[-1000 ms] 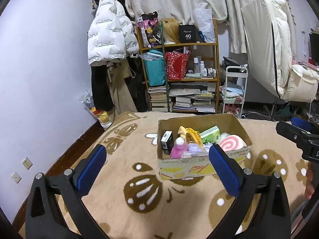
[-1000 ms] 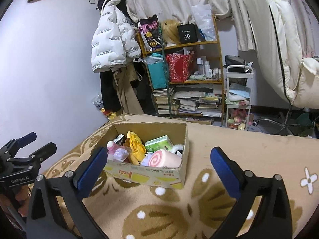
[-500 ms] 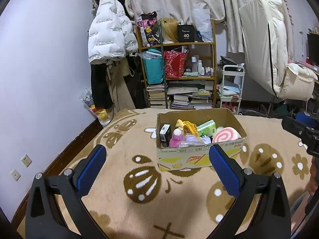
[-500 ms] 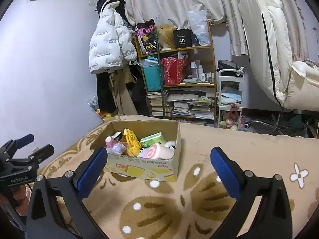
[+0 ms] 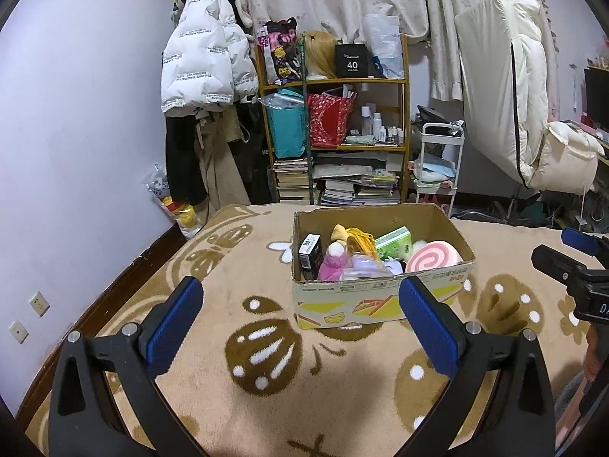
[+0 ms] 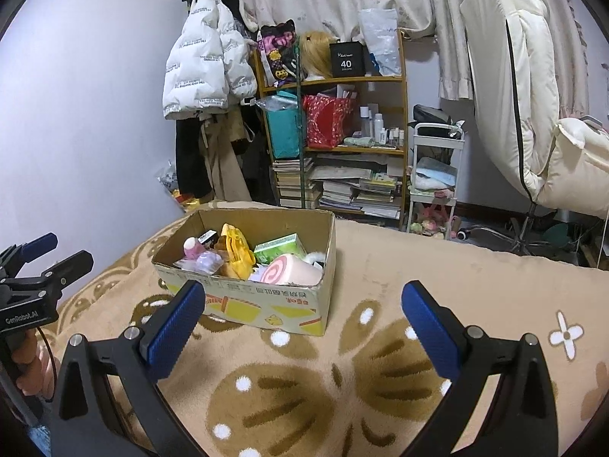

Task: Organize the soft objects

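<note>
Both tongs are spread wide with nothing between their blue pads. Left tongs [image 5: 300, 318] hover above the blanket [image 5: 228, 381], aimed at the near wall of the box [image 5: 342, 304]; the right pad overlaps the box's near right corner in that view, though whether it touches cannot be told. Right tongs [image 6: 302, 321] hang over the blanket to the right of the box [image 6: 266, 304], with the left pad in front of the box's near wall. Each tool also shows at the edge of the other's view, the left tongs at the left edge of the right wrist view, the right tongs at the right edge of the left wrist view.

The open cardboard box sits on the patterned beige blanket, toward its far edge, and holds the soft things packed close together: a pink swirl roll [image 5: 432, 261] at the near right corner, a green pack [image 5: 394, 242] behind it, a yellow plush [image 5: 352, 238] in the middle toward the far wall, a pink doll [image 5: 333, 262] and a purple pouch [image 5: 363, 266] along the near wall, and a black carton [image 5: 309, 253] standing against the left wall.

Beyond the far edge stand a shelf [image 5: 335, 122] crowded with bags and books, a white jacket [image 5: 203, 61] hanging to its left, and a small white cart [image 5: 437, 160] to its right
</note>
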Demonstrator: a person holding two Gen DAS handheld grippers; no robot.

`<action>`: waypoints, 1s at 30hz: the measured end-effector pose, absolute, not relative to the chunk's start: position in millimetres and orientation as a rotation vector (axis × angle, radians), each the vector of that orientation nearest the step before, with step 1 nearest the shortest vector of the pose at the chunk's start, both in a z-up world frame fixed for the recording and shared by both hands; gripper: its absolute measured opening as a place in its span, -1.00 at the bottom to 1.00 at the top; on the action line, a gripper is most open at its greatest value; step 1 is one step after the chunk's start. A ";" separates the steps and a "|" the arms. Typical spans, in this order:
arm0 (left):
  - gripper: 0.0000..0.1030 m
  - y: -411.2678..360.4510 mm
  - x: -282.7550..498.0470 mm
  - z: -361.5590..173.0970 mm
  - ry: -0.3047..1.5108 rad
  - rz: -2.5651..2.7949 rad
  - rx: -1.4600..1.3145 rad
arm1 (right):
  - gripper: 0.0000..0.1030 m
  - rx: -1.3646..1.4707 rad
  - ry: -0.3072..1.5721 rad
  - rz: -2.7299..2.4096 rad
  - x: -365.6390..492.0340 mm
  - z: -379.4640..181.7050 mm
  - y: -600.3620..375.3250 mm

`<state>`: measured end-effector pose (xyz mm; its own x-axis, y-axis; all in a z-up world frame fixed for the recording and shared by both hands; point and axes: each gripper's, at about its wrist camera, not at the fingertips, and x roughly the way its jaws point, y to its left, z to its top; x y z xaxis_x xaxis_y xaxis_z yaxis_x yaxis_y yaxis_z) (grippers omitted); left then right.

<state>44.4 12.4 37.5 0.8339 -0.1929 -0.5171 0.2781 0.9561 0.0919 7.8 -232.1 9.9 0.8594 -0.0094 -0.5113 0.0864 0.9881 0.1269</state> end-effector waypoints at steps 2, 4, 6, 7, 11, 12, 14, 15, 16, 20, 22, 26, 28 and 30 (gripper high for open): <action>0.98 11.6 46.6 35.9 0.532 -0.259 0.165 | 1.00 0.149 0.535 -0.050 7.8 10.1 -232.1; 0.98 11.7 47.9 33.8 0.534 -0.259 0.164 | 1.00 0.151 0.535 -0.050 7.9 10.1 -232.2; 0.98 11.7 48.3 33.2 0.532 -0.257 0.165 | 1.00 0.152 0.536 -0.051 8.3 9.3 -232.4; 0.98 11.1 48.2 32.7 0.530 -0.256 0.166 | 1.00 0.152 0.535 -0.051 8.4 9.3 -232.8; 0.98 10.1 48.5 31.1 0.533 -0.264 0.165 | 1.00 0.152 0.536 -0.051 9.1 8.6 -233.6; 0.98 10.3 48.5 30.7 0.534 -0.264 0.166 | 1.00 0.151 0.536 -0.051 9.5 7.7 -233.7; 0.98 10.4 48.3 30.2 0.533 -0.260 0.170 | 1.00 0.151 0.536 -0.051 9.1 8.7 -233.6; 0.98 10.7 48.3 30.3 0.533 -0.263 0.168 | 1.00 0.151 0.536 -0.051 9.2 8.5 -233.8; 0.98 10.5 48.2 30.3 0.532 -0.263 0.168 | 1.00 0.152 0.535 -0.051 9.0 8.7 -234.0; 0.98 10.1 48.6 29.5 0.531 -0.264 0.168 | 1.00 0.154 0.534 -0.051 9.1 8.1 -235.6; 0.98 9.6 47.9 28.2 0.534 -0.264 0.172 | 1.00 0.155 0.534 -0.052 9.2 7.6 -236.7; 0.98 8.9 47.4 26.9 0.536 -0.269 0.177 | 1.00 0.153 0.533 -0.052 9.7 6.8 -237.9; 0.98 8.1 48.2 25.6 0.541 -0.279 0.180 | 1.00 0.154 0.534 -0.051 9.6 7.0 -237.9; 0.98 6.8 46.9 23.7 0.543 -0.286 0.185 | 1.00 0.155 0.534 -0.051 9.2 7.2 -237.7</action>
